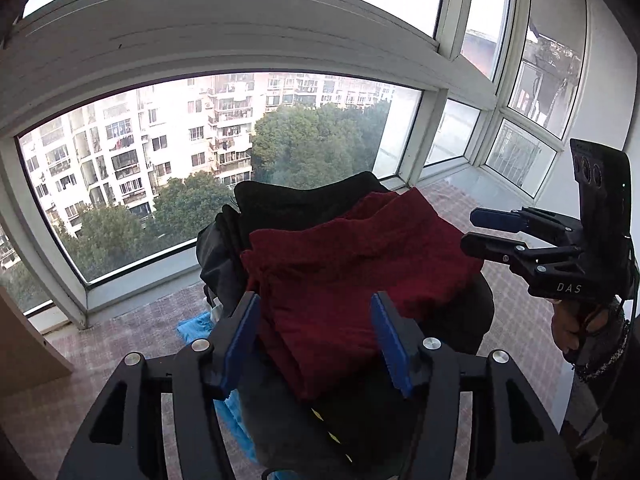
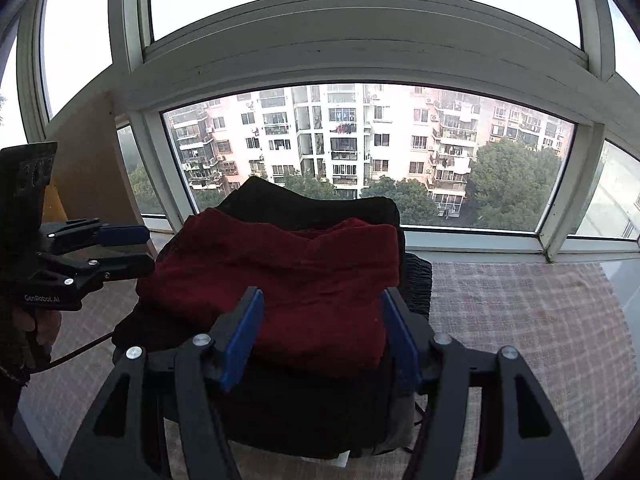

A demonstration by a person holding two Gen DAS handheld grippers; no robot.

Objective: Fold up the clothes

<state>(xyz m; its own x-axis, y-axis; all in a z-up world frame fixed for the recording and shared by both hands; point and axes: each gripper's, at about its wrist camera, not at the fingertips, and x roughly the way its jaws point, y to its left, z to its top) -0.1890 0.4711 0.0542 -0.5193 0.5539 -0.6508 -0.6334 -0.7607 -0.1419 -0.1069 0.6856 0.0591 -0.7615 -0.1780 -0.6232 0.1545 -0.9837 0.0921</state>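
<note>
Both tools hover level over the clothes pile, aimed toward the window [image 2: 360,152]. Left tool [image 1: 316,340]: fingers spread apart, nothing between them, poised just above the near edge of the folded red garment [image 1: 352,256]. Right tool [image 2: 320,332]: also spread wide, empty, at the red garment's near edge. Red garment lies on top of a stack of dark clothes [image 2: 304,200] on the checked cloth [image 2: 520,312] by the window.

Folded garment [image 2: 280,280] atop clothes pile [image 2: 304,400], window [image 2: 360,152] behind.
</note>
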